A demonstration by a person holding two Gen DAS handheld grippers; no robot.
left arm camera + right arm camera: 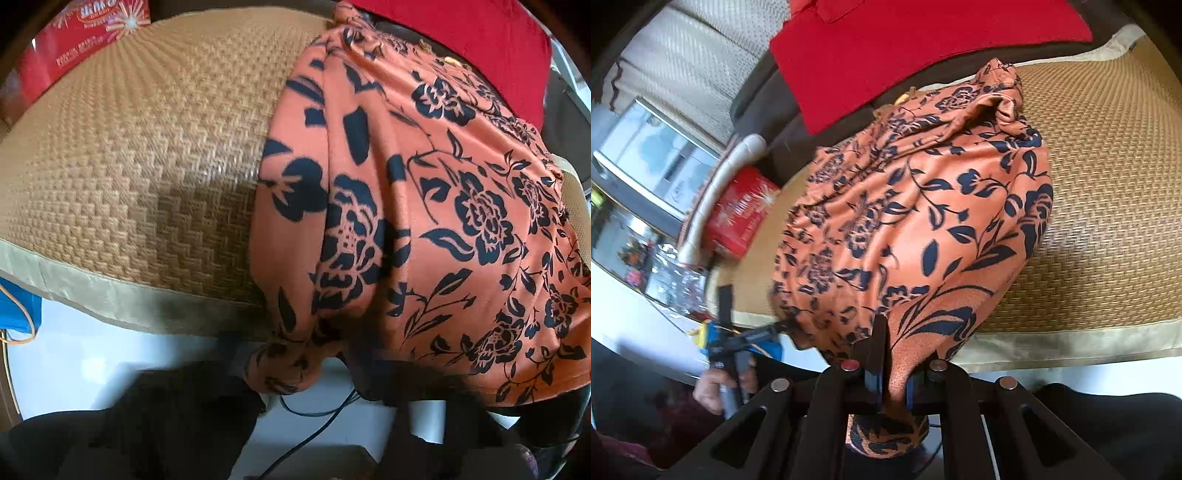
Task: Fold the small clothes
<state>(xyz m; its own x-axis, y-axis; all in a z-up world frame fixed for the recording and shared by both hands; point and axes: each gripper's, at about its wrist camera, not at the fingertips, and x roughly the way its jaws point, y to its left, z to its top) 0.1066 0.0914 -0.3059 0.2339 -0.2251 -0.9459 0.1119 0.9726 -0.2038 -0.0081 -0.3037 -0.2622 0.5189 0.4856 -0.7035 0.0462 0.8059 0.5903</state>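
Two grippers pinch one orange garment (916, 221) printed with dark flowers, which lies bunched on a woven tan mat (1108, 192) and hangs over its pale near border. The right gripper (892, 373) has its black fingers closed tight on a fold of the cloth at the near edge, with fabric bulging out below them. The left gripper (768, 332), blue and black and gripped by a hand (720, 391), bites the garment's hem at the left side; its jaws look closed on the cloth. Behind the garment lies a red cloth (905, 55), and a red box (742, 214) sits beside the mat.
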